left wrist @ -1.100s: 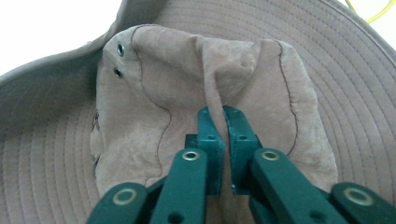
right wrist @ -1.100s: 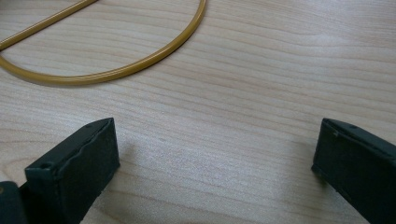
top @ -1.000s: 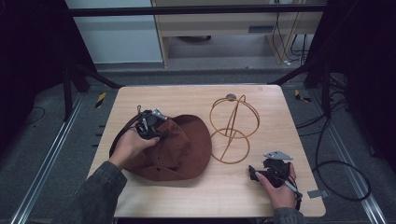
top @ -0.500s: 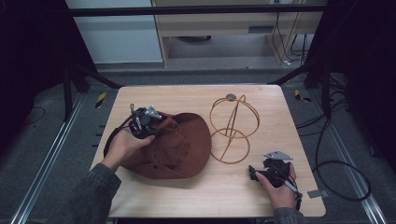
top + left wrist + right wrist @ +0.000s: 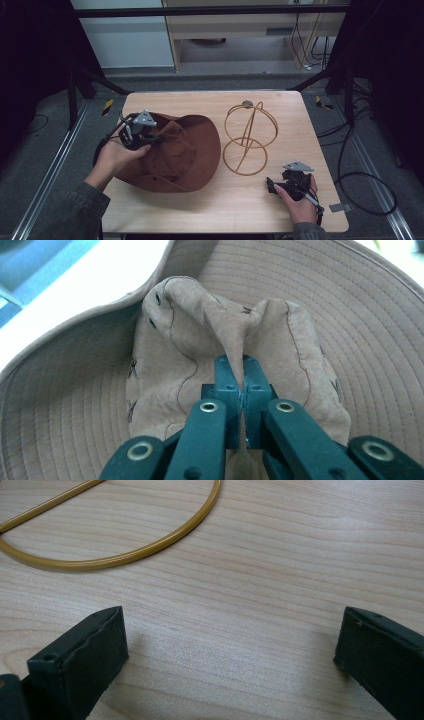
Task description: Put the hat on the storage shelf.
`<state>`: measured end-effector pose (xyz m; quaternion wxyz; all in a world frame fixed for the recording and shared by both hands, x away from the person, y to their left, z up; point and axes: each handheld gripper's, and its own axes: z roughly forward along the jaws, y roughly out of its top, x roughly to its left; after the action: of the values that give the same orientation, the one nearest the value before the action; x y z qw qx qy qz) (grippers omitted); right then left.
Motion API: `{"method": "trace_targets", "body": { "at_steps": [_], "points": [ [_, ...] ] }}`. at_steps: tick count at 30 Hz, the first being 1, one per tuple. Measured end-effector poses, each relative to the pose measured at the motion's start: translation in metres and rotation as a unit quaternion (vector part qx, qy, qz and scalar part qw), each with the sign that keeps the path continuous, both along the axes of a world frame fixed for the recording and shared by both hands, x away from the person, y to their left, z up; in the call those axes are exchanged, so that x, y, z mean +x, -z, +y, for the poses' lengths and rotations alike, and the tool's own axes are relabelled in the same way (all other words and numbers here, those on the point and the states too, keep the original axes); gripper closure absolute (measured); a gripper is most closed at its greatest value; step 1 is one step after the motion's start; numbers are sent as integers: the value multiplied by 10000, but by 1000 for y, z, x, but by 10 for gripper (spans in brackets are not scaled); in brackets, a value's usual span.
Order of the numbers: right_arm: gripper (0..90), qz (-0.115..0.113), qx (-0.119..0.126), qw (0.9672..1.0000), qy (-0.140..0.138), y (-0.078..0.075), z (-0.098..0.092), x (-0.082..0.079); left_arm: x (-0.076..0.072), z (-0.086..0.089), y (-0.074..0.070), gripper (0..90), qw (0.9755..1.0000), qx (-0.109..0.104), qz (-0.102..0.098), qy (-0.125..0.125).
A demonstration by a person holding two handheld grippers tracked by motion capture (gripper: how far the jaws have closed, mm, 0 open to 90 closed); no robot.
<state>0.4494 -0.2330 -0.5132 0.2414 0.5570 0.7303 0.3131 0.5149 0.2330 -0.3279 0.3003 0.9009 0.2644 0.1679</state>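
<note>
Nearest the person, right gripper (image 5: pixel 284 185) parked low at the table's (image 5: pixel 260 205) near right corner, held in the right hand (image 5: pixel 301 204). Jaws spread wide in the right gripper view, bare wood between them, nothing gripped. Apparently resting on or just above the surface; contact not clear from above. Likely kept there to stay out of the way while the other hand works, though placed near the stand's base ring (image 5: pixel 120 556), perhaps to steady it later.

Further in, on the left, hat (image 5: pixel 177 152) lying on the table, crown up, brim spread flat around it. Left gripper (image 5: pixel 141 134) over the hat's left portion, held in the left hand (image 5: pixel 112 159). In the left gripper view, jaws clamped tight together on a pinched fold of the crown (image 5: pixel 235 335), cloth puckered upward into a ridge between them. Grip taken at the crown rather than the brim, probably because soft fabric bunches there and gives a secure hold for lifting.

Beyond and to the right, wire stand (image 5: pixel 248 137) upright, just beside the brim, not visibly touching it. Nothing on it. Judged the likely destination for the hat, given closeness and shape.
</note>
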Motion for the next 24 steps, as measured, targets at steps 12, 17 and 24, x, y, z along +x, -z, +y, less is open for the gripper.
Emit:
{"method": "trace_targets", "body": {
  "at_steps": [12, 17, 24],
  "points": [
    [5, 15, 33, 10000, 60, 0, -1, 0, -26, 18, -39, 885, 9993, -67, -347, 133],
    [4, 14, 31, 10000, 59, 0, -1, 0, -32, 23, -48, 885, 9988, -131, -453, 160],
    [4, 13, 30, 10000, 59, 0, -1, 0, -41, 31, -57, 885, 9979, -282, -562, 150]
  ]
}}
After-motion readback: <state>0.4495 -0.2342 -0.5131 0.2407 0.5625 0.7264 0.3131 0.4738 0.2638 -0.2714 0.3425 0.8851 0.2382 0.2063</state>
